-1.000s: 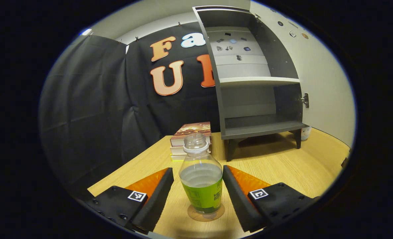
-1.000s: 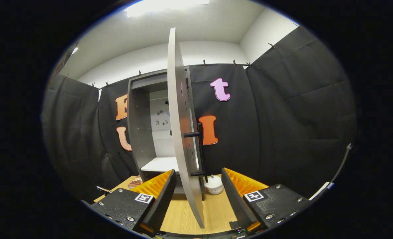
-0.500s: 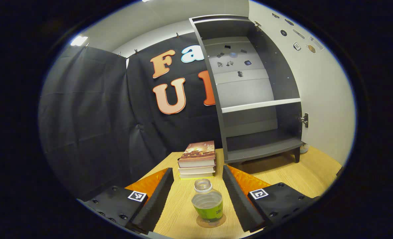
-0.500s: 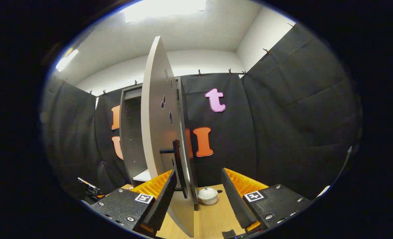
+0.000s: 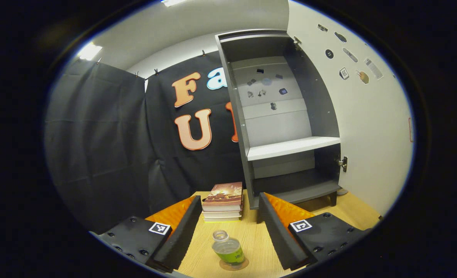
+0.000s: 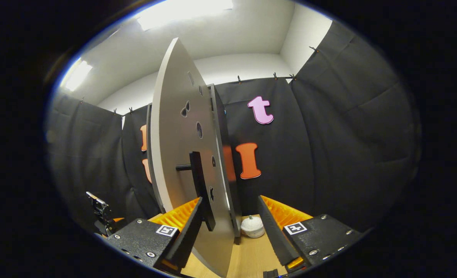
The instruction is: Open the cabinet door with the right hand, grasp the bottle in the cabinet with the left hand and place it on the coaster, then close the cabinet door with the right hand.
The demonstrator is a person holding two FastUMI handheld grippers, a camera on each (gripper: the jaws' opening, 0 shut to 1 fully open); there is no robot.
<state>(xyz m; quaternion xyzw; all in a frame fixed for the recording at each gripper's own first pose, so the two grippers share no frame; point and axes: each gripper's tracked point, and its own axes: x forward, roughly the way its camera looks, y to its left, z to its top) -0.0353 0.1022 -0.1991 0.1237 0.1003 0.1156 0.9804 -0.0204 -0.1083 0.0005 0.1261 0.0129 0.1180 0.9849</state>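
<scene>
A clear bottle (image 5: 228, 250) with a green label and no cap stands upright on a round coaster (image 5: 240, 265) on the wooden table. My left gripper (image 5: 229, 200) is open, drawn back above the bottle and apart from it. The dark grey cabinet (image 5: 239, 127) stands open with bare shelves. Its pale door (image 6: 174, 154) is seen half swung in the right gripper view, with its black bar handle (image 6: 198, 185) facing me. My right gripper (image 6: 230, 200) is open, the door's lower edge lying between its fingers and the handle just ahead of the left finger (image 6: 187, 235).
A stack of books (image 5: 222, 199) lies on the table left of the cabinet. A small white pot (image 6: 252, 226) sits on the table past the door. The other gripper (image 6: 101, 212) shows at the far left. Black cloth walls close in the back and sides.
My left gripper has pulled back and up from the bottle, which stays on the coaster. The right gripper has come round to the door's outer face, and the door has swung partway toward the cabinet.
</scene>
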